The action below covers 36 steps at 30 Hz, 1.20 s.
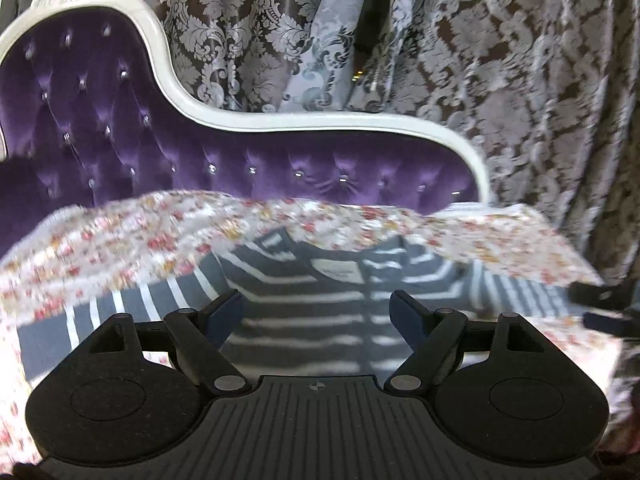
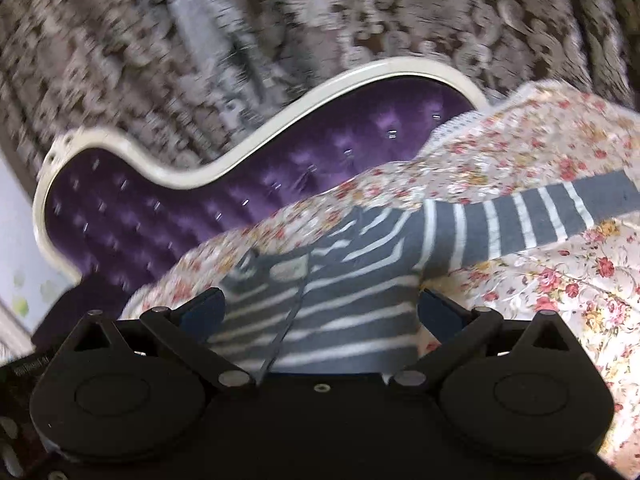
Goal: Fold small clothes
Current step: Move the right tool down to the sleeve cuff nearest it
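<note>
A small grey shirt with white stripes (image 1: 304, 312) lies flat on a floral cloth (image 1: 132, 236), collar and label toward the sofa back. My left gripper (image 1: 316, 300) is open and empty, low over the shirt's body. In the right wrist view the same shirt (image 2: 360, 292) lies with one sleeve (image 2: 532, 216) stretched out to the right. My right gripper (image 2: 320, 300) is open and empty, just above the shirt's body. Its black fingers (image 1: 596, 308) show at the right edge of the left wrist view.
A purple tufted sofa back with a white carved frame (image 1: 248, 120) stands behind the cloth. Patterned brown and silver curtains (image 1: 540, 100) hang behind it. The floral cloth (image 2: 560, 280) stretches out to the right of the shirt. Both views are blurred by motion.
</note>
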Tool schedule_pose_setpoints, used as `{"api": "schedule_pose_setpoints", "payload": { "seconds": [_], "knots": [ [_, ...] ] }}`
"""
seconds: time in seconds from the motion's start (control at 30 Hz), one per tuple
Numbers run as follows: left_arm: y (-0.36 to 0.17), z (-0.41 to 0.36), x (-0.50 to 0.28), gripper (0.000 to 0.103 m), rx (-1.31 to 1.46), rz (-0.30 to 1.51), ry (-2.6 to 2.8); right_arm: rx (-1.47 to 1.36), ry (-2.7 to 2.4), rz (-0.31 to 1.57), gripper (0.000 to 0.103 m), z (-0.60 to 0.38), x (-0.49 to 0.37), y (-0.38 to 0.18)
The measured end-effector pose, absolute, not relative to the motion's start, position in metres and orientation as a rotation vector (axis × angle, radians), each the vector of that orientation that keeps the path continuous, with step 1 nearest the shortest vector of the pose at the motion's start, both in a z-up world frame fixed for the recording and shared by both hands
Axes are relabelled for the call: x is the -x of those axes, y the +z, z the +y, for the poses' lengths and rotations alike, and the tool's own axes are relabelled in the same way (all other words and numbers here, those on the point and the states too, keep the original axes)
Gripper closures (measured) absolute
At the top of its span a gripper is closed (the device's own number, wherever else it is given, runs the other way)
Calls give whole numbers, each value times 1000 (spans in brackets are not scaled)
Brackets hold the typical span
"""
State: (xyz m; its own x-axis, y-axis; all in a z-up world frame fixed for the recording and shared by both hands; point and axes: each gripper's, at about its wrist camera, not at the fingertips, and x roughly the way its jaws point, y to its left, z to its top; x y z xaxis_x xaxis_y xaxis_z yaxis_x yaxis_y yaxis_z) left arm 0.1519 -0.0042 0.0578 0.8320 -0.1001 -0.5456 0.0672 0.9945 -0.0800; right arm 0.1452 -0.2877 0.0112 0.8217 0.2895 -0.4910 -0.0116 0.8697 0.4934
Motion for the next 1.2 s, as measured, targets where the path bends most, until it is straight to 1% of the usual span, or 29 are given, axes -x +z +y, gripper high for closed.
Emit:
{"api": "schedule_pose_setpoints", "payload": {
  "seconds": [0.17, 0.4, 0.6, 0.73, 0.77, 0.83, 0.9, 0.93, 1.03, 1.07, 1.17, 1.2],
  "knots": [
    [23, -5, -195, 23, 27, 630, -56, -547, 138, 635, 1, -329, -179, -23],
    [-21, -9, -240, 23, -12, 636, -15, -509, 4, 640, 1, -396, -206, -63],
    [-58, -12, -269, 24, 4, 689, -22, -532, -158, 607, 1, -454, -211, -80],
    [-79, -12, -280, 23, 32, 758, -53, -518, -238, 594, 1, -479, -212, -84],
    [-85, -13, -282, 22, 27, 765, -52, -514, -255, 591, 1, -483, -212, -85],
    [-90, -19, -279, 18, -26, 722, -52, -509, -290, 581, 1, -493, -212, -87],
    [-93, -20, -276, 11, -36, 702, -50, -503, -319, 582, 1, -502, -214, -90],
    [-94, -19, -277, 9, -30, 700, -47, -498, -331, 585, 1, -505, -217, -91],
    [-96, -19, -277, 6, -25, 692, -47, -500, -365, 584, 2, -516, -223, -96],
    [-96, -18, -277, 6, -24, 691, -49, -501, -372, 583, 3, -520, -225, -98],
    [-98, -20, -279, 4, -29, 690, -44, -472, -383, 582, 12, -527, -230, -101],
    [-98, -20, -279, 3, -30, 689, -40, -458, -389, 590, 21, -528, -233, -101]
  ]
}}
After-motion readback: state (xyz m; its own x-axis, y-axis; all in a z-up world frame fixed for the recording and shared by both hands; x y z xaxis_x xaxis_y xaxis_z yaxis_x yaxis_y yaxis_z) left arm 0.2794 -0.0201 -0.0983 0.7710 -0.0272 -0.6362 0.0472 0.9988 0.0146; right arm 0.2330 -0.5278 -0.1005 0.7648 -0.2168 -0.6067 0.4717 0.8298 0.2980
